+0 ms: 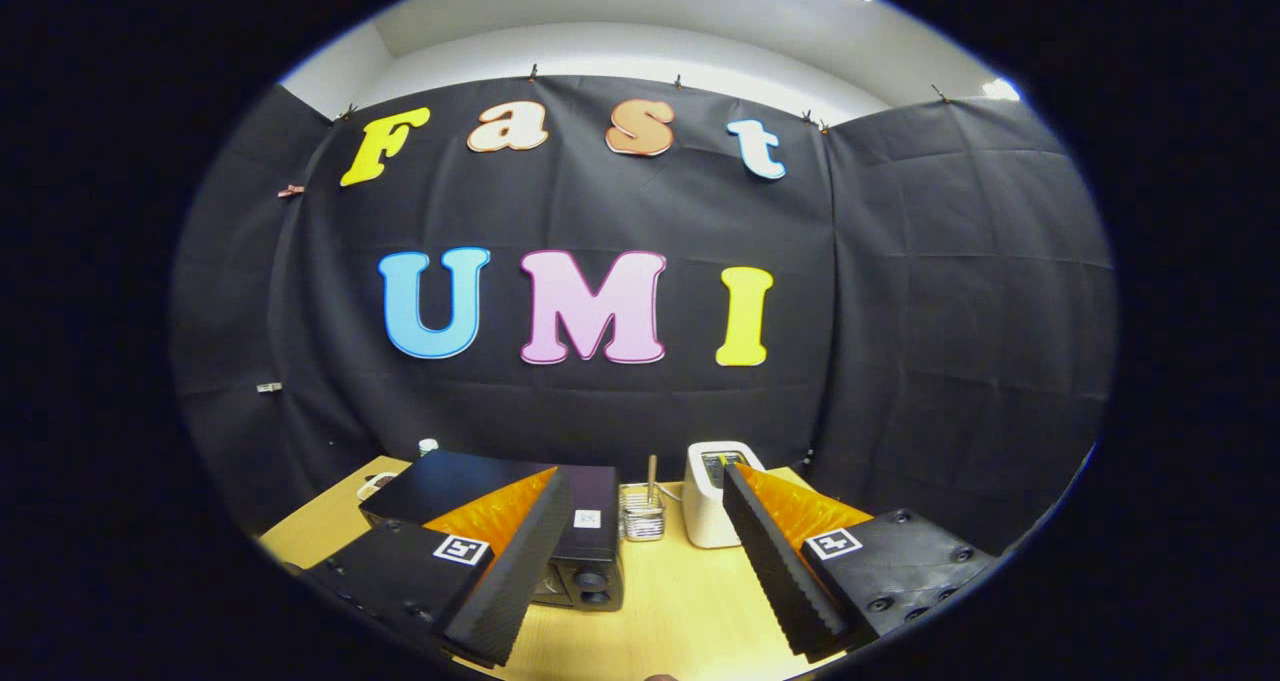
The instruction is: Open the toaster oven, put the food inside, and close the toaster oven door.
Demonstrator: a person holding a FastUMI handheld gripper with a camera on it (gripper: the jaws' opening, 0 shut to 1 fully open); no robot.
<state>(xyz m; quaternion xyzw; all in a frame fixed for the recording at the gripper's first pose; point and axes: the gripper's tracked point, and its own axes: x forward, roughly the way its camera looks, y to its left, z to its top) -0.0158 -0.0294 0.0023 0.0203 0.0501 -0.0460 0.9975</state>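
Observation:
A black toaster oven (470, 491) stands on the wooden table (660, 601), partly hidden behind my left finger; its knobs (592, 586) face me. My gripper (645, 551) hangs above the table, tilted up toward the booth wall, its fingers wide apart with nothing between them. The oven door is hidden behind the finger, so I cannot tell how it stands. No food can be made out.
A white pop-up toaster (712, 496) stands beyond the right finger. Between it and the oven sits a small clear holder with a stick (643, 513) in it. A small white object (378, 482) and a bottle cap (428, 446) lie behind the oven.

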